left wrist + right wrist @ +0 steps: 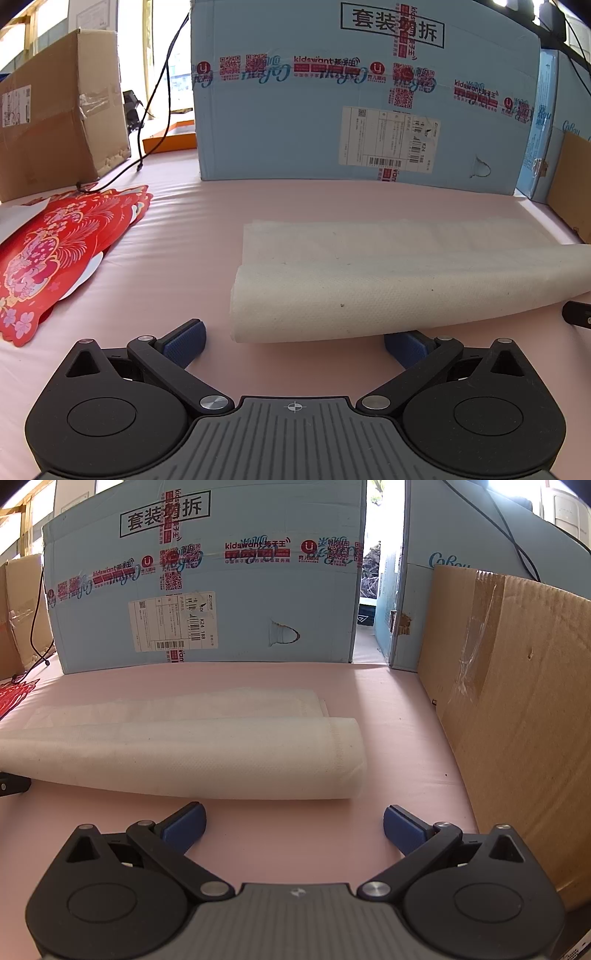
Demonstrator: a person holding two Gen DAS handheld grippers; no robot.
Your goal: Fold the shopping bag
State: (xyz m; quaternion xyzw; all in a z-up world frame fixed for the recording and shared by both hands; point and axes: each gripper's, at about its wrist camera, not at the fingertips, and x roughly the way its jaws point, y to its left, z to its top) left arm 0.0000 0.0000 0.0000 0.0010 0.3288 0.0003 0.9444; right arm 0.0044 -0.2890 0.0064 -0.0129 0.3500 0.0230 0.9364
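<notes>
A: Where is the shopping bag (pixel 388 273) sitting?

B: It is lying on the pink desk (pixel 177 236) just beyond both tools, near the blue box (pixel 351 92), its near half curling over but not pressed flat.

A: And the tools?

B: The left tool (pixel 295 341) and right tool (pixel 294 825) are both gaping apart, holding nothing. I judge the first fold is underway; next calls for flattening that loop.

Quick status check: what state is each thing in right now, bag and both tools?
Shopping bag: folded over once, near edge a rounded fold, lying on the pink surface, ungripped.
Left tool: open, just short of the bag's fold.
Right tool: open, holding nothing, near the bag's right end.
</notes>
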